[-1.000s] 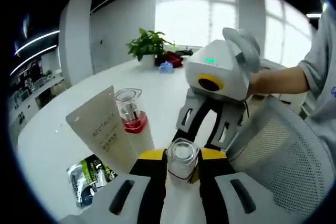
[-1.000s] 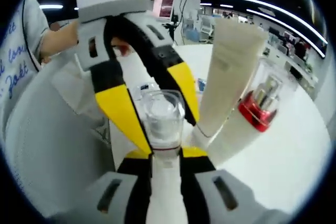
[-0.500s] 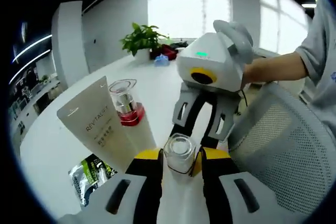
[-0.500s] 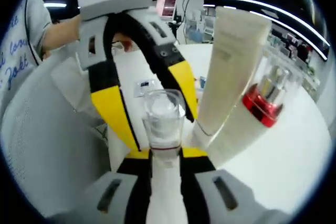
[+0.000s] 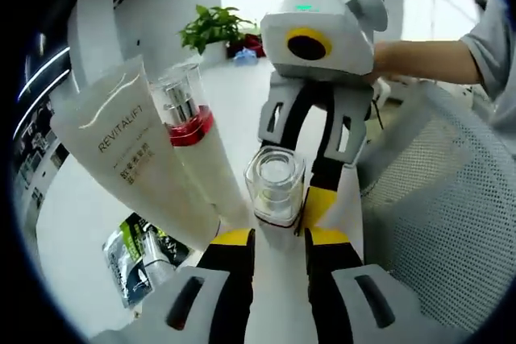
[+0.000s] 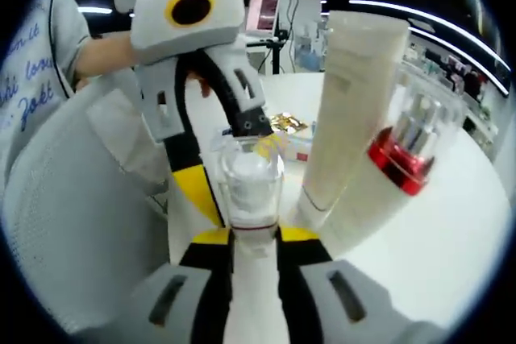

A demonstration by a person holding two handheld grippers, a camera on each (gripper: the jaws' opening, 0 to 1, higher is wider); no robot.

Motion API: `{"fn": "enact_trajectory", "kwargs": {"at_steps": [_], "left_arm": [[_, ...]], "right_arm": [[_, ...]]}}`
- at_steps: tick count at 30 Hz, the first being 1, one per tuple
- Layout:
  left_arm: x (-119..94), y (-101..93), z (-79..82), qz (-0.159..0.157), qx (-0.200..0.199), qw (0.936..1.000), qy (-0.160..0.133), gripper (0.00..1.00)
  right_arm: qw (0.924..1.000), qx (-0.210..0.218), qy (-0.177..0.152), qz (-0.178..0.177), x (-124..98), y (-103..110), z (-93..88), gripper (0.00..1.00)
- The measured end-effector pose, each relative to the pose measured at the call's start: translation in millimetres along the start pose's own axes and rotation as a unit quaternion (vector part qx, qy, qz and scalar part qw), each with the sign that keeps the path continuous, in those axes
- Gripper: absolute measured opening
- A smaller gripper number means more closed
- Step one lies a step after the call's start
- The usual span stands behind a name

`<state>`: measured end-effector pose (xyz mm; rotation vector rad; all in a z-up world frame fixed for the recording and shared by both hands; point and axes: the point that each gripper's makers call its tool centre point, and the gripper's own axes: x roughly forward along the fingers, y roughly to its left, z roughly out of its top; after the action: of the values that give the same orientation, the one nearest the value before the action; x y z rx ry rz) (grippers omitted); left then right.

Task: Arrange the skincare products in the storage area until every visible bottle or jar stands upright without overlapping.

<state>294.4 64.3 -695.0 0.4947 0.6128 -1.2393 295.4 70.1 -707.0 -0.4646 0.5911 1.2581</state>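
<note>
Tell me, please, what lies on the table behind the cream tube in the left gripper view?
Low beside the cream tube, a green-and-black sachet lies flat on the white table. The tube covers its upper edge, so its full outline and whatever lies further behind cannot be seen.

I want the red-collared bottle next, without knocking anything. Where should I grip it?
Grip the red-collared bottle on its white body just below the collar, coming from its open side, away from the REVITALIFT tube leaning close beside it. The clear cap above looks slippery and might pull off.

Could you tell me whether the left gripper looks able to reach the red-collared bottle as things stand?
Probably yes: the red-collared bottle stands up and left of the left gripper, but the clear-capped bottle sits at its jaws.
</note>
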Motion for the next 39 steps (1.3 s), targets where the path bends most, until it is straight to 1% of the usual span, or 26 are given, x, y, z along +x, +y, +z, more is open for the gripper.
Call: {"fn": "enact_trajectory", "kwargs": {"at_steps": [3,4,7,8,10,11,14,17,22,23,26,27,29,31,34,39], "left_arm": [[1.5,-0.1,-3.6,-0.002,-0.002,1.0,0.005,0.19],[2.5,-0.1,-5.0,-0.002,-0.003,1.0,0.008,0.19],[6.0,-2.6,-8.3,-0.005,-0.003,0.9999,0.016,0.18],[6.5,-3.3,-8.6,-0.007,-0.004,0.9998,0.017,0.18],[7.7,-4.5,-9.4,-0.009,-0.008,0.9998,0.019,0.17],[8.7,-4.0,-9.6,-0.009,-0.01,0.9997,0.021,0.16],[9.2,-2.9,-10.0,-0.007,-0.014,0.9996,0.024,0.15],[9.6,-2.1,-9.3,-0.005,-0.018,0.9995,0.024,0.14],[10.5,-1.5,-9.4,0.0,-0.026,0.9993,0.026,0.13],[10.9,-1.3,-9.5,0.002,-0.028,0.9993,0.027,0.13],[12.0,-1.2,-9.8,0.004,-0.034,0.999,0.028,0.12],[12.5,-1.7,-10.0,0.003,-0.035,0.999,0.028,0.12],[13.5,-1.4,-9.9,0.004,-0.036,0.9989,0.029,0.12],[14.2,-0.3,-9.5,0.005,-0.04,0.9988,0.029,0.12],[15.2,1.0,-8.6,0.009,-0.052,0.9983,0.026,0.11],[18.3,1.9,-10.7,0.014,-0.059,0.9978,0.028,0.11]], "right_arm": [[1.0,0.002,0.003,-0.004,-0.6,-0.3,-1.4,0.2],[1.0,0.003,0.009,-0.002,-0.3,0.2,-3.6,0.21],[0.9998,-0.004,0.017,-0.009,1.2,0.6,-7.0,0.24],[0.9998,-0.002,0.018,-0.01,0.9,0.9,-7.4,0.27],[0.9995,0.001,0.023,-0.021,-0.6,-1.1,-8.7,0.28],[0.9992,0.011,0.025,-0.029,-2.0,-2.8,-9.3,0.27],[0.9986,0.028,0.026,-0.036,-4.7,-4.5,-8.8,0.24],[0.9976,0.042,0.026,-0.048,-6.3,-7.2,-7.7,0.23],[0.9949,0.065,0.038,-0.067,-7.6,-8.0,-8.2,0.22],[0.993,0.079,0.043,-0.077,-8.4,-9.8,-9.6,0.22],[0.9904,0.093,0.051,-0.089,-9.8,-11.6,-11.6,0.21],[0.988,0.105,0.059,-0.096,-11.0,-13.1,-14.2,0.21],[0.987,0.112,0.061,-0.098,-12.1,-13.3,-15.8,0.21],[0.9835,0.134,0.061,-0.105,-13.8,-15.2,-18.0,0.2],[0.9803,0.15,0.055,-0.116,-14.8,-17.9,-18.9,0.18],[0.9809,0.151,0.056,-0.109,-9.9,-11.8,-22.1,0.17]]}}
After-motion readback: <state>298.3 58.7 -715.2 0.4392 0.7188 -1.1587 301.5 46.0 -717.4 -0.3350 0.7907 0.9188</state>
